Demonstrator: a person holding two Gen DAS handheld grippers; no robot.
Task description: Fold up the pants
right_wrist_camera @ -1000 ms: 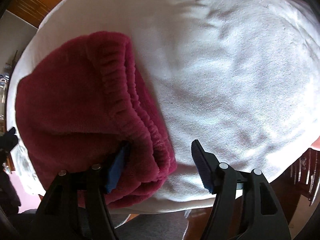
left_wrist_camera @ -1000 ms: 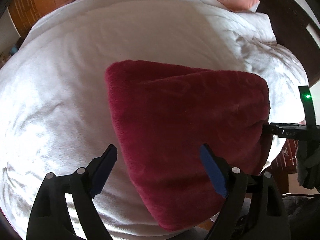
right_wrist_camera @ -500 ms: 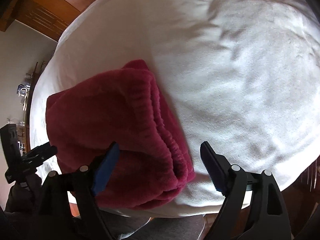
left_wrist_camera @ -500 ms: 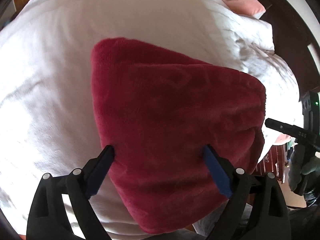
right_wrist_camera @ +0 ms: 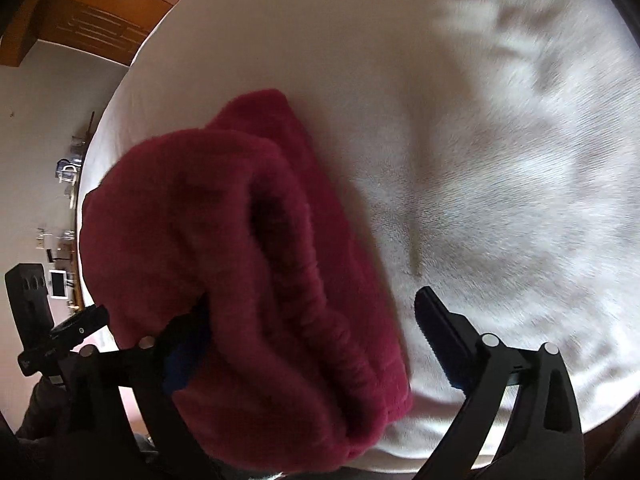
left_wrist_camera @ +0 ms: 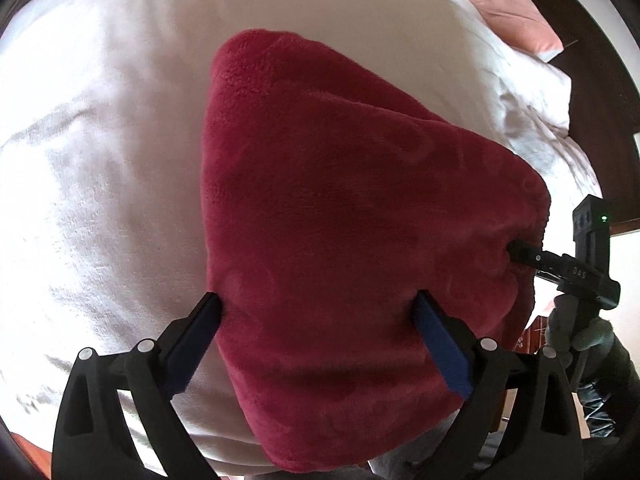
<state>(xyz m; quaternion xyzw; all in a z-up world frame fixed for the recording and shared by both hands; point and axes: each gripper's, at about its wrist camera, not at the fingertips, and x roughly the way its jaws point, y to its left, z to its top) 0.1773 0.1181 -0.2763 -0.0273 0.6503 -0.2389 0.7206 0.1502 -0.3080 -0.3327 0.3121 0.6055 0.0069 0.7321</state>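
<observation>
Both tongs, left (left_wrist_camera: 316, 320) and right (right_wrist_camera: 316, 328), gape wide around the folded pants (left_wrist_camera: 360, 240) on the bed (left_wrist_camera: 100, 160), gripping nothing, so a nudge could likely spring the bulky fleece layers open.

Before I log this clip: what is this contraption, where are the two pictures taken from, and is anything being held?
No robot here: a person holds a two-fingered tool in each hand, each with a wide-angle camera looking along its fingers. One picture is from the left gripper, the other from the right gripper. Folded red pants lie on a white bedcover, pink pillow beyond. Both sets of jaws are open: nothing is clamped, though one right finger slips under a fold.
</observation>
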